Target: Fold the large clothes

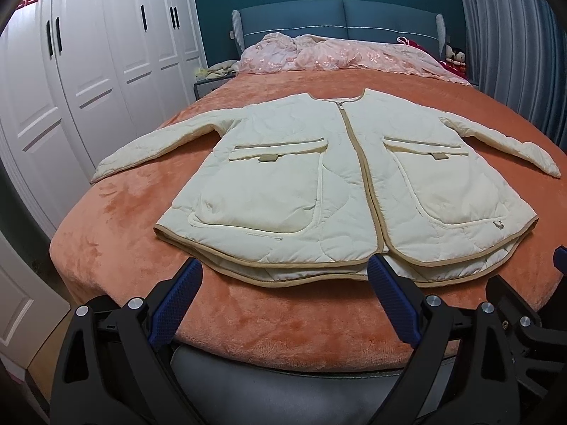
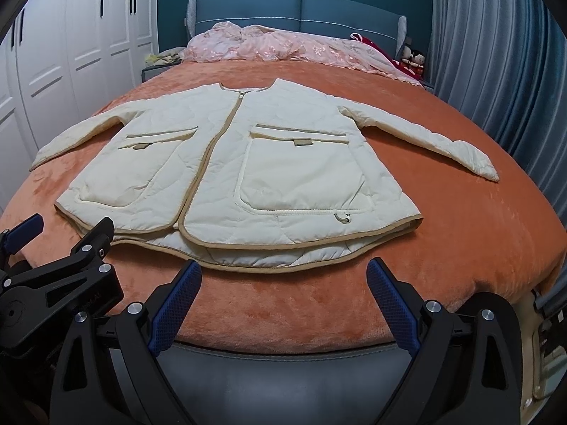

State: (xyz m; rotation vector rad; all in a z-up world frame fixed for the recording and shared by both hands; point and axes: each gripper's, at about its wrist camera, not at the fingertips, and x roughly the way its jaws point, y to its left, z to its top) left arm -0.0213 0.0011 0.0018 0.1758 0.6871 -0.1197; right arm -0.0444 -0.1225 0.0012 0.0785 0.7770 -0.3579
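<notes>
On plush orange bedspread [image 1: 117,219], flat quilted cream jacket [image 1: 319,184]; left gripper [image 1: 285,272] and right gripper [image 2: 283,272] both spread, empty.

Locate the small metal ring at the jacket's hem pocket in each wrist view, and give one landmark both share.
Left wrist view: the metal ring sits right of centre, low on the jacket's right-hand pocket.
Right wrist view: the ring sits just right of centre, under the nearer pocket.
Shared landmark: the blue headboard.

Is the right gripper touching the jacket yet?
Apart. In the right wrist view, the open right gripper sits short of the jacket; a strip of orange bedspread shows between its fingertips and the hem.
</notes>
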